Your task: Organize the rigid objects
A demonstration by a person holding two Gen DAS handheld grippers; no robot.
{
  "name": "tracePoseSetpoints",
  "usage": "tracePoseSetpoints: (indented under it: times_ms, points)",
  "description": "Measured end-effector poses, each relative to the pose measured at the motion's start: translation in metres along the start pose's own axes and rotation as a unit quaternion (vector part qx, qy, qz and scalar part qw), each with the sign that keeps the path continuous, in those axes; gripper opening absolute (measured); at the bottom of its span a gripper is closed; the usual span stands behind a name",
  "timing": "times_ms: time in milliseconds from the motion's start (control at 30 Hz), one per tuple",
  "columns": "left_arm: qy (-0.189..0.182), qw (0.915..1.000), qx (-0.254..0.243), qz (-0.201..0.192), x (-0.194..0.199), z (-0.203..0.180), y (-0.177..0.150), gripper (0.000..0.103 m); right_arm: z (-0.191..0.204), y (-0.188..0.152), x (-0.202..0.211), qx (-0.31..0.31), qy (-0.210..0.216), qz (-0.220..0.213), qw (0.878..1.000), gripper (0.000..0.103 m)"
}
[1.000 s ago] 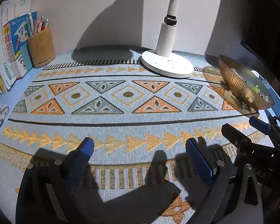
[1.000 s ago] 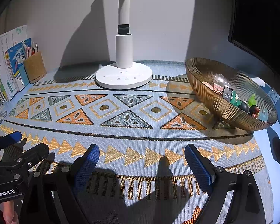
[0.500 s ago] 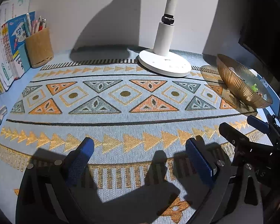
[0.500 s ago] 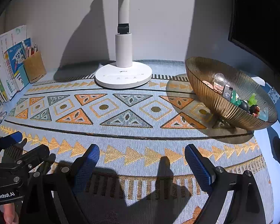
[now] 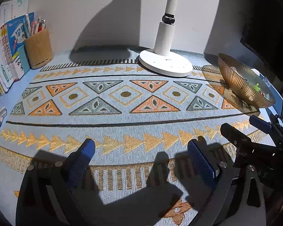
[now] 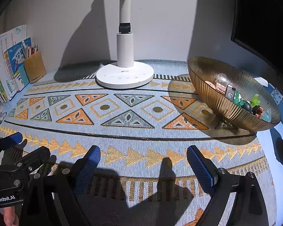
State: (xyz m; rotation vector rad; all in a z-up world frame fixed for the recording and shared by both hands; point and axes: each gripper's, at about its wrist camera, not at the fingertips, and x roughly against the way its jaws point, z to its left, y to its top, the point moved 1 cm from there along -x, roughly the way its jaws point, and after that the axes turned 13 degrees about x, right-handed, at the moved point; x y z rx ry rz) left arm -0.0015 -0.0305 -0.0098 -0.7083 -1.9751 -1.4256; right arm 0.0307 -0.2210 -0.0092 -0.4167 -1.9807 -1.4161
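Table (image 6: 281, 137) under patterned woven mat (image 6: 141, 131). White desk lamp (image 6: 124, 75) at back. Gold ribbed bowl (image 6: 217, 101) far right, small trinkets (image 6: 235, 98) piled inside. Left tongs (image 5: 140, 155) and right tongs (image 6: 143, 159) both spread wide, pinching nothing, hovering over mat.

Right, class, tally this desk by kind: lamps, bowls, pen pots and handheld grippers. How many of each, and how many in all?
Lamp: 1
Bowl: 1
Pen pot: 1
Grippers: 2, the left gripper and the right gripper, both open
Total: 5
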Motion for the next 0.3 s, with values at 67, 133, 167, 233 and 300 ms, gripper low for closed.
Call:
tracePoseSetpoints:
  times_ms: [67,133,167,233,300]
  points:
    - [-0.001,1.0,0.0,0.001,-0.0004,0.0005,0.0005,0.098,0.0,-0.0001,0.0001,0.0,0.0,0.0,1.0,0.092]
    - [0.0,1.0,-0.001,-0.002,0.0002,0.0005,0.0006,0.098,0.0004,0.0002,0.0001,0.0,0.0,0.0,1.0,0.092]
    - [0.001,1.0,-0.003,-0.005,0.0011,0.0001,0.0005,0.098,0.0005,0.0,-0.0002,0.0,0.001,0.0,1.0,0.092]
    - [0.007,0.9996,-0.008,-0.026,0.0069,-0.0008,-0.0002,0.098,0.0006,-0.0008,-0.0005,0.001,0.0,0.0,1.0,0.092]
    - [0.007,0.9993,-0.015,-0.034,0.009,-0.0026,-0.0005,0.098,0.0004,-0.0011,-0.0007,0.002,0.001,0.0,1.0,0.092]
